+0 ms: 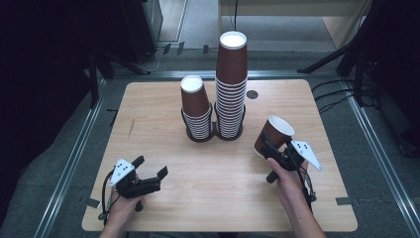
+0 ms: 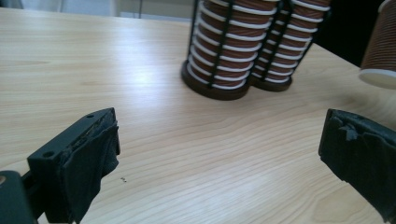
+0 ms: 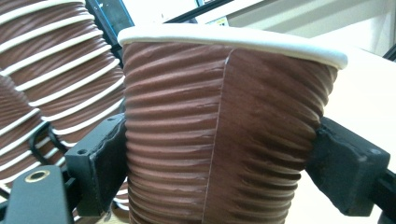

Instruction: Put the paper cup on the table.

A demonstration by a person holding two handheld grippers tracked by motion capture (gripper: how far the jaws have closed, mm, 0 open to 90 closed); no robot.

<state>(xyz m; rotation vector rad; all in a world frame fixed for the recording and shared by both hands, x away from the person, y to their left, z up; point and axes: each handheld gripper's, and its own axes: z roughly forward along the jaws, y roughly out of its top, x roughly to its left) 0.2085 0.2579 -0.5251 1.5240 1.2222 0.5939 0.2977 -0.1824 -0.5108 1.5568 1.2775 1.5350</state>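
Observation:
Two stacks of brown ribbed paper cups stand in a black wire holder (image 1: 214,134) at the table's middle: a short stack (image 1: 195,106) on the left and a tall stack (image 1: 231,82) on the right. My right gripper (image 1: 271,147) is shut on a single brown cup (image 1: 274,133) (image 3: 219,135), held upright and slightly tilted just right of the holder. Both pads press into the cup's sides and dent its ribbed wall. My left gripper (image 1: 151,168) (image 2: 219,154) hovers open near the front left, with bare table between its jaws. The held cup (image 2: 380,46) shows at the far right of the left gripper view.
The light wooden table (image 1: 148,109) has a round grommet (image 1: 252,94) at its back edge. Dark stands and cables (image 1: 341,94) lie on the floor beyond and to the right. Metal rails (image 1: 74,158) run along both sides.

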